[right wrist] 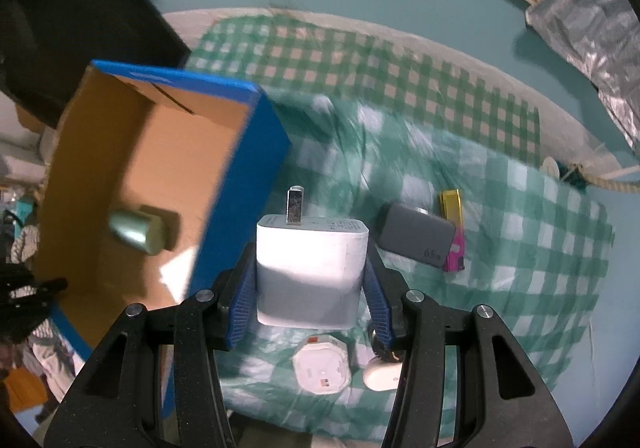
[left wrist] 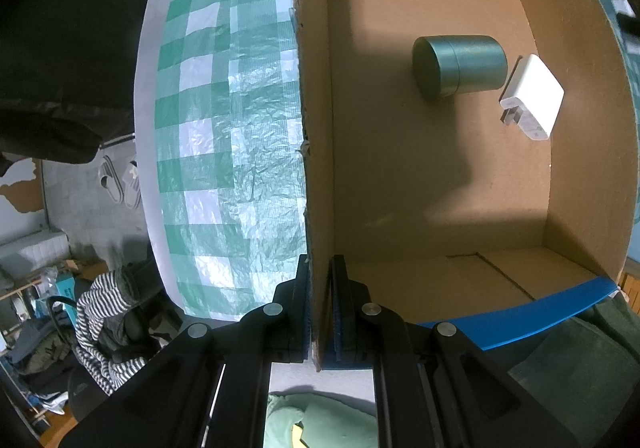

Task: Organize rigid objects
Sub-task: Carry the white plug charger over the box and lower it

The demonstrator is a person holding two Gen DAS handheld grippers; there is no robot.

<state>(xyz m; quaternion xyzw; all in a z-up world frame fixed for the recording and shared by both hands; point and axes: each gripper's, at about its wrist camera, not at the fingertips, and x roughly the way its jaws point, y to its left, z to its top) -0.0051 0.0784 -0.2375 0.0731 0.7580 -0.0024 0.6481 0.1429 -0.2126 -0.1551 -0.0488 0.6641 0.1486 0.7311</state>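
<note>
My left gripper (left wrist: 320,288) is shut on the near wall of a cardboard box (left wrist: 316,128), one finger on each side of the wall. Inside the box lie a green cylindrical tin (left wrist: 460,64) and a white charger (left wrist: 532,96). My right gripper (right wrist: 310,280) is shut on another white plug charger (right wrist: 308,268), held above the checked cloth with its prong pointing away from me. The same box (right wrist: 240,168), blue on the outside, stands to its left with the tin (right wrist: 136,230) visible inside.
On the green checked cloth (right wrist: 500,208) lie a grey power adapter (right wrist: 416,234), a yellow and pink lighter-like item (right wrist: 454,232), a white octagonal device (right wrist: 322,366) and a white rounded object (right wrist: 380,374). A foil bag (right wrist: 588,16) sits at the far right.
</note>
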